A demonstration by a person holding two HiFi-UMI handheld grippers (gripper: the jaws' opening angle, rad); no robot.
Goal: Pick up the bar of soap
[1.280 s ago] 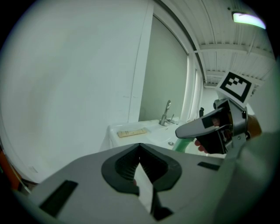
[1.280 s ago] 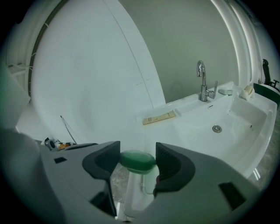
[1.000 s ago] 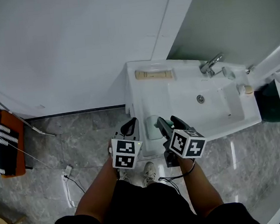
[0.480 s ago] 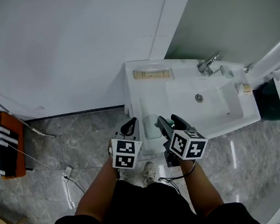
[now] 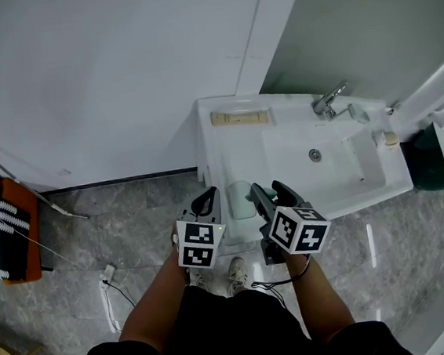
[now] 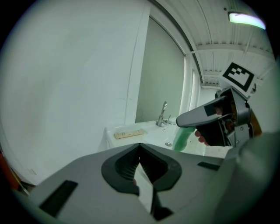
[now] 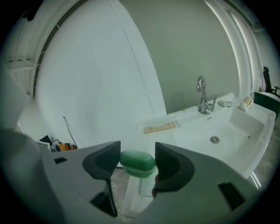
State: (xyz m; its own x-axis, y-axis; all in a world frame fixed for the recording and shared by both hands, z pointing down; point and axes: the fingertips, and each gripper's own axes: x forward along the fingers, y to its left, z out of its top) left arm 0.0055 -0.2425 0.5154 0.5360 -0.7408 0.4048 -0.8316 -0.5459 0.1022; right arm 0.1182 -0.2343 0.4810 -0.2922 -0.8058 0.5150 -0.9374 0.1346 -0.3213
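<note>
Pick-up step appears effectively done: the right claw [image 7: 137,158] is clamped on the green bar of soap [image 7: 138,164], which is held clear above the near corner of the sink [image 7: 245,118] (left claw [image 6: 141,168] closed, empty). Next move calls for a steady carry without slackening the grip.

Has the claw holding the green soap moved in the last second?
No. In the head view the right claw, gripping the soap, keeps its place at the sink's front-left corner.
</note>
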